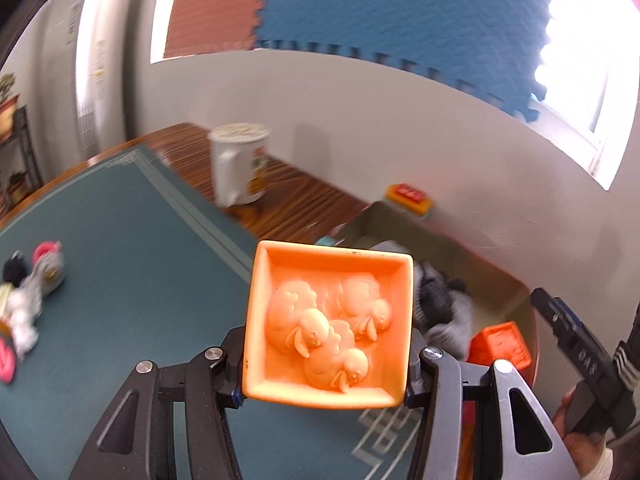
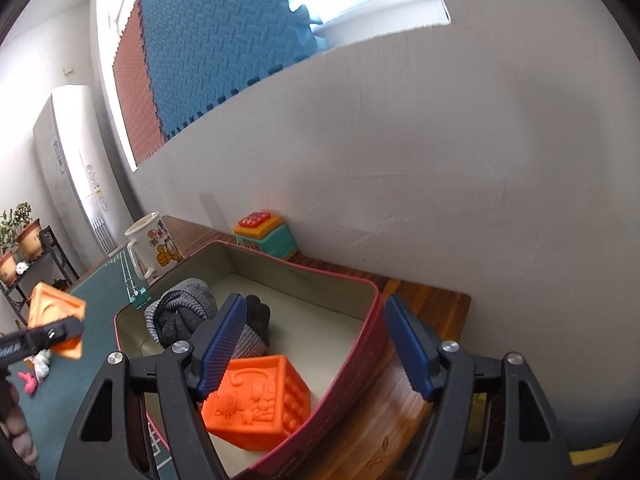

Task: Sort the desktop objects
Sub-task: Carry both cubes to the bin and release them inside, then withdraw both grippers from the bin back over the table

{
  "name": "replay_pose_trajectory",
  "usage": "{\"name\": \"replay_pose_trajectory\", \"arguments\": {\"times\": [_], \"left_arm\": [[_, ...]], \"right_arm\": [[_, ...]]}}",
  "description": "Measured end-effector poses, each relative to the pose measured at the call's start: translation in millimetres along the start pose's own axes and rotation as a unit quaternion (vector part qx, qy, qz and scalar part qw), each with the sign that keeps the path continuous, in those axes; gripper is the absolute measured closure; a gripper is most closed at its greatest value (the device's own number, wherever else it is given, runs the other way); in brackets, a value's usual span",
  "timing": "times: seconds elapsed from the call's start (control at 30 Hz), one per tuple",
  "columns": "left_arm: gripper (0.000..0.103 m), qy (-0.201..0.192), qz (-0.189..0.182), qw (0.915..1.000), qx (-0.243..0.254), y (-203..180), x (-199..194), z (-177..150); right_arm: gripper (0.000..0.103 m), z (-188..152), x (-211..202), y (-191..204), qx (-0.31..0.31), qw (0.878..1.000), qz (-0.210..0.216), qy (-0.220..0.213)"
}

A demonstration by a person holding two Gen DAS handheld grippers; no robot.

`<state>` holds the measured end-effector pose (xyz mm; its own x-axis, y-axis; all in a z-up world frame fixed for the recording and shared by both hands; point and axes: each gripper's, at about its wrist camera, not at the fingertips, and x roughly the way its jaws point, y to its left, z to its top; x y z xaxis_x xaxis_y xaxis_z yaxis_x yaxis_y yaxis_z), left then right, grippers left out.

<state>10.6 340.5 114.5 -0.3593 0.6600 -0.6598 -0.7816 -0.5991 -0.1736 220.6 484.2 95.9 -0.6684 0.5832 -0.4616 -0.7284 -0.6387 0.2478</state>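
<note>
My left gripper [image 1: 326,376] is shut on a light orange soft block [image 1: 328,324] with raised sheep on its face, held above the green mat. It also shows in the right wrist view [image 2: 56,320]. My right gripper [image 2: 316,352] is open and empty, its fingers straddling the red rim of the storage box [image 2: 360,340]. Inside the box lie a darker orange embossed cube [image 2: 260,400] and rolled grey and black socks [image 2: 188,312]. The box [image 1: 400,220] is to the right in the left wrist view.
A white cartoon mug [image 1: 238,164] stands on the wooden table behind the green mat [image 1: 120,260]. A multicoloured toy cube [image 2: 266,234] sits by the wall. Small soft toys [image 1: 28,296] lie on the mat's left. A binder clip [image 2: 138,296] lies beside the box.
</note>
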Motion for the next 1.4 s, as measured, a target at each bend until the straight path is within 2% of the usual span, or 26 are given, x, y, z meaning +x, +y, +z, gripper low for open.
{"name": "replay_pose_trajectory", "arguments": {"times": [0.13, 0.33, 0.37, 0.4, 0.43, 0.53, 0.97, 1.13, 1.23, 1.4], "left_arm": [[0.048, 0.000, -0.016, 0.9998, 0.014, -21.5, 20.6, 15.2], [0.047, 0.003, -0.038, 0.9987, 0.034, -37.8, 48.1, 21.4], [0.041, 0.003, -0.044, 0.9984, 0.035, -38.7, 51.6, 21.2], [0.030, 0.004, -0.045, 0.9983, 0.036, -38.9, 53.8, 20.4], [0.026, 0.003, -0.045, 0.9984, 0.034, -38.0, 54.5, 19.2], [0.024, -0.010, -0.038, 0.9988, 0.030, -32.4, 51.4, 15.2], [0.024, -0.029, -0.013, 0.9983, -0.048, 30.1, 14.8, 4.0], [0.024, -0.042, 0.012, 0.9968, -0.067, 58.7, -7.6, -3.9], [0.024, -0.048, 0.029, 0.9947, -0.086, 83.1, -22.7, -11.8], [0.024, -0.059, 0.065, 0.9861, -0.141, 137.7, -51.7, -29.8]], "right_arm": [[0.025, 3.3, -0.9, -0.8, -0.004, 1.000, 0.001, -0.008], [0.025, 6.7, 0.9, -3.7, 0.001, 1.000, 0.001, -0.009], [0.025, 6.3, 1.7, -3.1, 0.001, 1.000, 0.001, -0.007], [0.025, 6.0, 2.5, -2.1, 0.001, 1.000, 0.002, -0.006], [0.025, 5.7, 2.9, -1.6, 0.000, 1.000, 0.002, -0.005], [0.025, 5.3, 2.9, 0.9, 0.000, 1.000, 0.004, -0.003], [0.024, 2.8, -5.9, 46.7, -0.030, 0.999, 0.041, -0.002], [0.024, 0.3, -12.6, 75.1, -0.053, 0.996, 0.066, 0.000], [0.023, -2.0, -16.8, 97.9, -0.071, 0.994, 0.088, 0.003], [0.023, -8.4, -19.4, 137.0, -0.094, 0.987, 0.127, 0.018]]}}
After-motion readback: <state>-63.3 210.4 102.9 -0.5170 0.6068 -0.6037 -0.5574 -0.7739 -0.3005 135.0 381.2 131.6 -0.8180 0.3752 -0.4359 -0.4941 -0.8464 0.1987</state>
